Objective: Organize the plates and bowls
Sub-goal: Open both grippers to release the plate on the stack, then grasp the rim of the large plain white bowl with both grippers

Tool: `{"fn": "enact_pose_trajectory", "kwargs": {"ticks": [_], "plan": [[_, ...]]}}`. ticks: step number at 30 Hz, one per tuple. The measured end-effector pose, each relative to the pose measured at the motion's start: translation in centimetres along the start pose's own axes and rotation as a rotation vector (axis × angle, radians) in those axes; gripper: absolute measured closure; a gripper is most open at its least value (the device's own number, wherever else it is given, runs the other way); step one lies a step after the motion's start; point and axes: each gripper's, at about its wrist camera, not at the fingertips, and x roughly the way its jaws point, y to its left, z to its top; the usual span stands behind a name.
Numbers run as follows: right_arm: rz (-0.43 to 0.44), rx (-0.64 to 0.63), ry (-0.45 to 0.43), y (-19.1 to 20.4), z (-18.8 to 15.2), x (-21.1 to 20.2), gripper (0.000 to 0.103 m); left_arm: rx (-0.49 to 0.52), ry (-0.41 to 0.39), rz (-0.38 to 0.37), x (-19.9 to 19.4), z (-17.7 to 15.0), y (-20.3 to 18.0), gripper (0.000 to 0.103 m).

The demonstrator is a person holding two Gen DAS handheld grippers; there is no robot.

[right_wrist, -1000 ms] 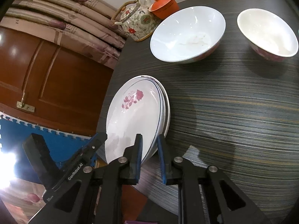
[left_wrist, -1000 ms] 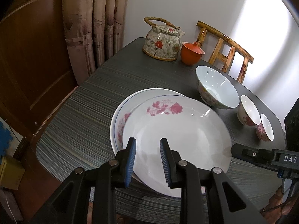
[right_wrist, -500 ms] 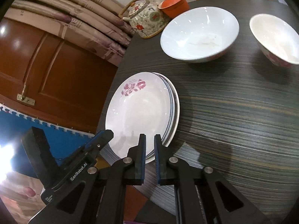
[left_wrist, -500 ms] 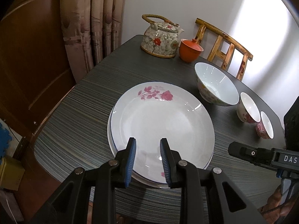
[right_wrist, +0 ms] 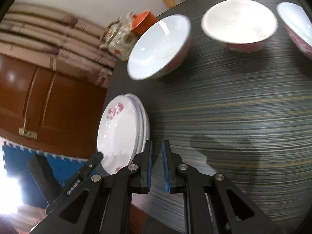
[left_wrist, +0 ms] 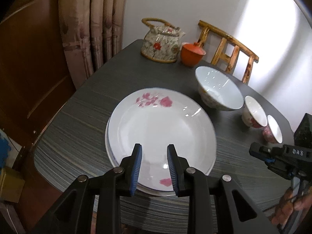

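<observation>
plate (left_wrist: 159, 128): white, pink flower sprays | counter (left_wrist: 81, 120): dark grey, fine stripes | teapot (left_wrist: 160, 43): cream floral, red bloom | cup (left_wrist: 192, 54): orange | fingers (left_wrist: 136, 163): black, blue pads

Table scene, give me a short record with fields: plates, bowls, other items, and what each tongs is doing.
plates: stacked, rose-print one on top
bowls: one big, two small, all upright, apart
other: teapot and orange cup at far edge of the table
left tongs: part open, empty, over the stack's near rim
right tongs: shut, empty, beside the stack
</observation>
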Motion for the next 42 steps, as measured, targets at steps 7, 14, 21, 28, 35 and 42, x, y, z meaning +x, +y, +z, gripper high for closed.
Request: {"fn": "enact_pose_trajectory", "kwargs": {"ticks": [7,14,21,28,35,42], "plan": [[0.029,0.071,-0.064,-0.8,2.2,-1.7,0.072,0.031,0.006,-0.064,0.0,2.3,-2.4,0.067],[0.041,0.082,-0.107,-0.4,4.6,-2.6,0.062,0.061,0.018,-0.142,1.6,6.6,-5.1,0.062],[0.040,0.130,-0.118,-0.5,6.8,-1.6,0.062,0.061,0.046,-0.178,5.8,12.0,-6.7,0.061],[0.015,0.187,-0.113,-1.1,9.1,0.6,0.049,0.054,0.123,-0.184,11.6,14.9,-6.7,0.061],[-0.020,0.210,-0.094,-1.8,11.0,3.0,0.048,0.031,0.197,-0.217,16.6,15.9,-6.7,0.061],[-0.070,0.169,-0.055,-2.0,12.4,5.8,0.072,0.148,0.247,-0.133,19.1,15.1,-8.9,0.089]]}}
